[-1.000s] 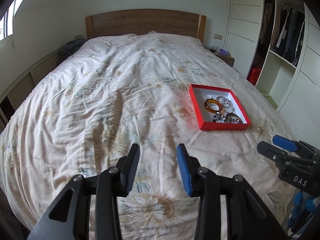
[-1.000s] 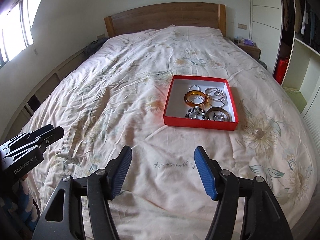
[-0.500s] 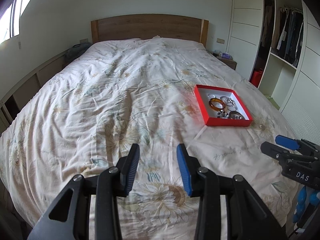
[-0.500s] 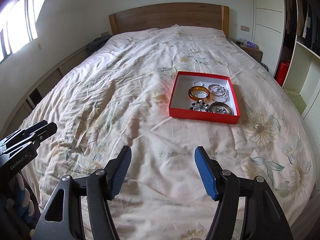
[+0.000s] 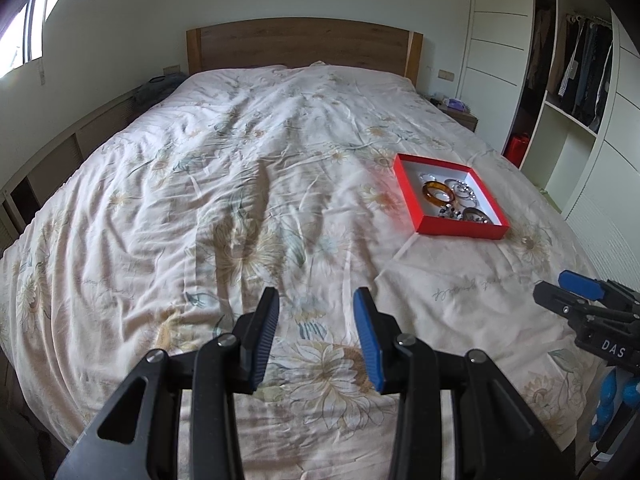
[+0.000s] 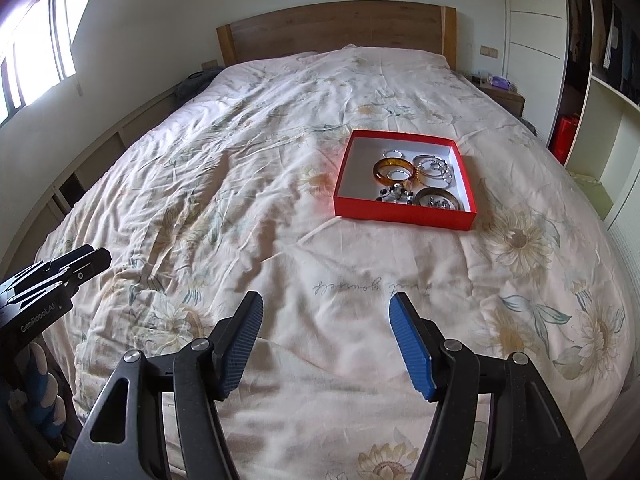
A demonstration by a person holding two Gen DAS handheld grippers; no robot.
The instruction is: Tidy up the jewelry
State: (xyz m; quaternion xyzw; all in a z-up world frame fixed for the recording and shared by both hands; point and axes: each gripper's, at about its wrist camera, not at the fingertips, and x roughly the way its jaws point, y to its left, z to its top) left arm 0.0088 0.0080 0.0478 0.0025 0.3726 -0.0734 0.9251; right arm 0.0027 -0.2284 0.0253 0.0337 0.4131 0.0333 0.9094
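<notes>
A red tray (image 6: 400,216) with a white floor lies on the bed and holds an amber bangle (image 6: 394,170), silver bangles (image 6: 434,168), a dark bangle (image 6: 438,200) and a small beaded piece (image 6: 394,194). It also shows in the left wrist view (image 5: 460,230), far right. My right gripper (image 6: 326,334) is open and empty, well short of the tray. My left gripper (image 5: 316,326) is open and empty over the near part of the bed, left of the tray.
The bed (image 5: 240,184) has a rumpled floral duvet and a wooden headboard (image 5: 304,46). A nightstand (image 5: 460,114) and an open wardrobe (image 5: 572,80) stand on the right. A window (image 6: 36,52) and low shelving are on the left.
Both grippers have pulled back and risen, so the tray looks smaller and farther away. Both stay open and empty.
</notes>
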